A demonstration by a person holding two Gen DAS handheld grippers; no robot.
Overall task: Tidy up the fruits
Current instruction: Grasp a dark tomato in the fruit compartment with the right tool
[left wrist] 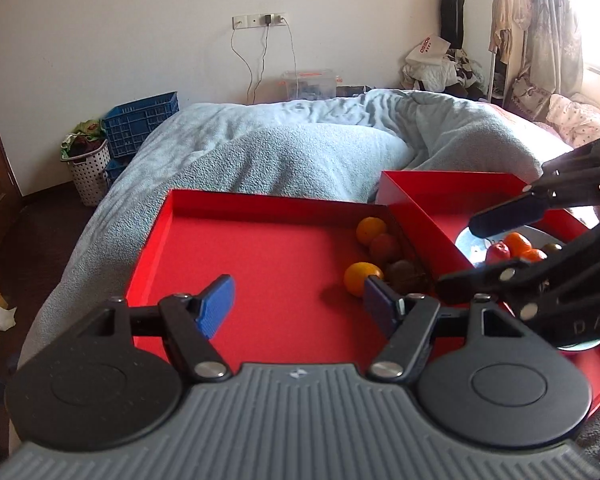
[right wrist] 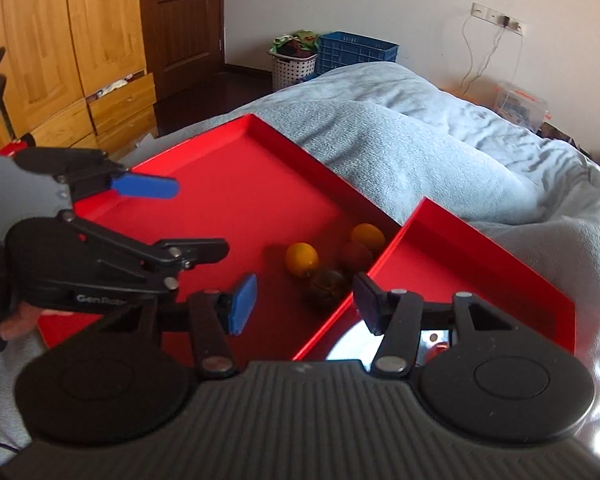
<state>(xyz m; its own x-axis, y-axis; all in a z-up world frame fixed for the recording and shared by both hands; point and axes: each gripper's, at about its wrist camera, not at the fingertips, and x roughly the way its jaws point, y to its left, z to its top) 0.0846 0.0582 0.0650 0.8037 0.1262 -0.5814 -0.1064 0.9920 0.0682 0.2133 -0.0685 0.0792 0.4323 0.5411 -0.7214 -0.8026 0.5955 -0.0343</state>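
Nearest the lens, the left hand-held gripper (left wrist: 300,306) hung spread and empty over the large red tray (left wrist: 204,256) on the bed (left wrist: 284,148). Its right pad nearly met the near orange (left wrist: 362,278), at one o'clock, in the cluster by the tray's right wall. At three o'clock, the right hand-held gripper (right wrist: 304,304), also parted and empty, hovered above the plate of fruit (left wrist: 516,250) in the smaller tray (left wrist: 432,220), nearer to it.

free: left tray (left wrist: 228,256) floor | blocked: fruit cluster (left wrist: 380,256), perhaps four
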